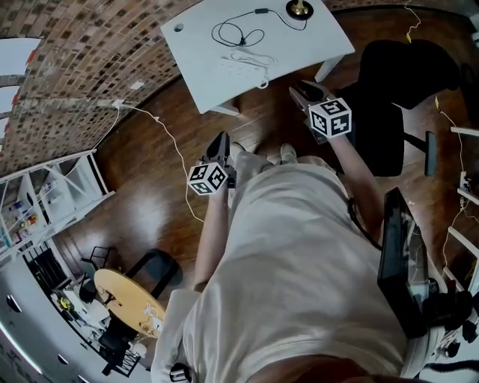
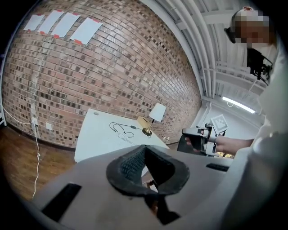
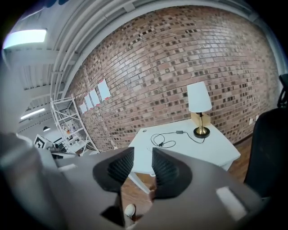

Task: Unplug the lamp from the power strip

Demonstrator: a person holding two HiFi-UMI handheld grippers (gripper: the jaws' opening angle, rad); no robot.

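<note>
At the top of the head view stands a white table (image 1: pixel 202 45). On it are a brass lamp base (image 1: pixel 300 9), a looped black cable (image 1: pixel 239 31) and a white power strip (image 1: pixel 241 67). Both gripper views show the lamp (image 2: pixel 156 114) (image 3: pixel 199 101) with its white shade, far ahead on that table. My left gripper (image 1: pixel 221 138) (image 2: pixel 145 148) hangs over the wood floor short of the table, its fingertips together and nothing in them. My right gripper (image 1: pixel 298 88) (image 3: pixel 142 155) is near the table's front corner. It is open and empty. Neither touches the strip or cable.
A black office chair (image 1: pixel 397 82) stands right of the table, close to my right gripper. A white shelf rack (image 1: pixel 45 194) is against the brick wall at left. A thin white wire (image 1: pixel 168 142) runs across the floor. Dark equipment (image 1: pixel 400 262) sits at right.
</note>
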